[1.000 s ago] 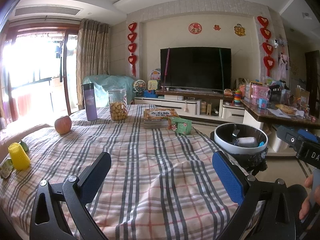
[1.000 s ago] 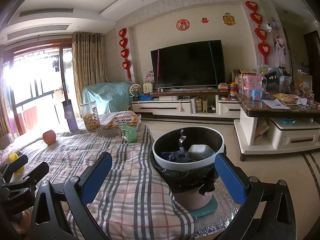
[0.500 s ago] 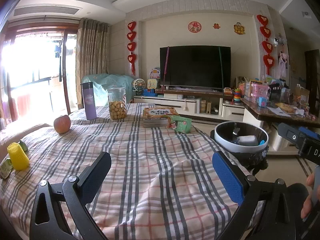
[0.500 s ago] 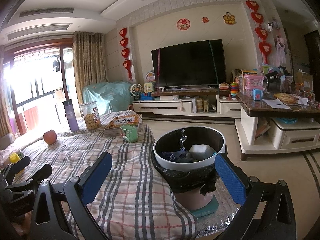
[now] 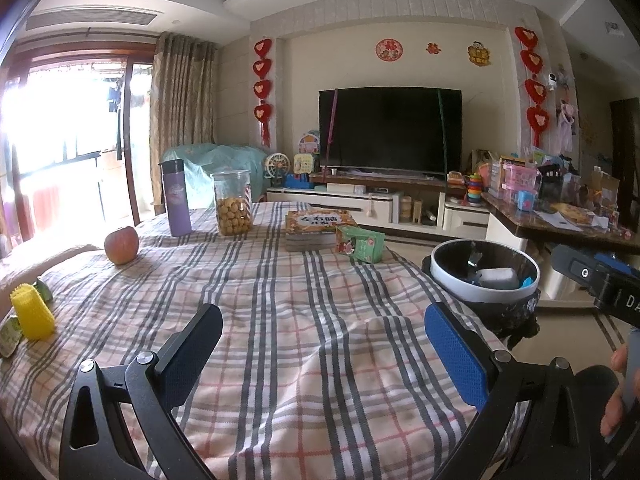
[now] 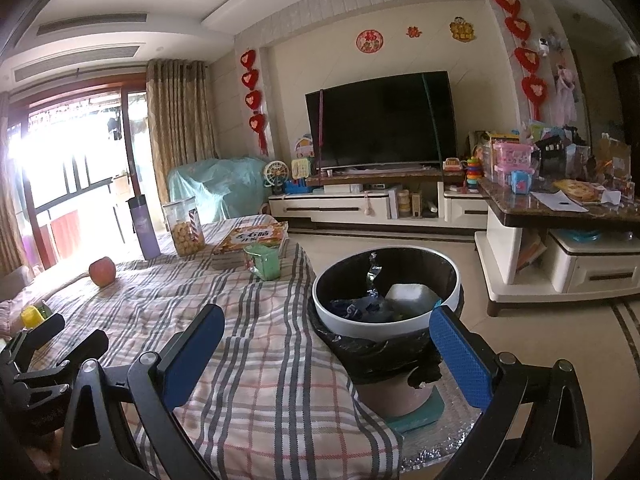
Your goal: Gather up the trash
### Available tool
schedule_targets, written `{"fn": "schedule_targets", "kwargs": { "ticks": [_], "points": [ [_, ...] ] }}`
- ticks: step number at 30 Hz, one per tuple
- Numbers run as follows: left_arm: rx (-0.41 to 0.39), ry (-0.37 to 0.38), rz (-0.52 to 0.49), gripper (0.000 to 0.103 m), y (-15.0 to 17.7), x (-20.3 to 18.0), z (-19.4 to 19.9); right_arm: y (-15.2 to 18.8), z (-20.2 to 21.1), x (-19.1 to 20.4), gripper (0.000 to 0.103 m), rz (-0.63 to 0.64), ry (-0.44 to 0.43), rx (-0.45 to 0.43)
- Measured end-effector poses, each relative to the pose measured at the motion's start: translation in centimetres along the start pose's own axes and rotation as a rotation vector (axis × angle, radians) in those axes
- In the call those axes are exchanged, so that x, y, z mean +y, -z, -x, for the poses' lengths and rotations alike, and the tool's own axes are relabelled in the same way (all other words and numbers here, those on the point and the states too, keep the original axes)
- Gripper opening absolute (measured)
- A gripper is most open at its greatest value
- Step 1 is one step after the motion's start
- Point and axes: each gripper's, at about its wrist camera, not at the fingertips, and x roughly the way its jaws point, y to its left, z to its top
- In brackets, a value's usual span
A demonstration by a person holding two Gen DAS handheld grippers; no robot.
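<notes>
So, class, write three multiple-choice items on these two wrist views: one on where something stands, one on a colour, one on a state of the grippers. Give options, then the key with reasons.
1. Where does the trash bin stand?
A. on the TV cabinet
B. beside the table's right edge
C. under the window

2. What colour is the bottle next to the cookie jar?
A. purple
B. red
C. white

3. How are the left gripper and right gripper?
A. both shut on trash
B. one holds the apple
C. both open and empty

Key: 1 B, its rim sits against the plaid tablecloth; 2 A, its body is purple; 3 C, the fingers stand wide apart with nothing between.
</notes>
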Motion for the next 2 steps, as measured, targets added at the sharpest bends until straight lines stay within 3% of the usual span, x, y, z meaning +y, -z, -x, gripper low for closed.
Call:
{"fn": "schedule_targets", "kwargs": {
  "ticks": [2],
  "points": [
    [0.004, 0.008, 0.005, 0.102, -0.12, 0.13, -0.11, -0.04, -0.27, -0.04, 0.103, -0.004, -0.005, 0.008]
  ]
}}
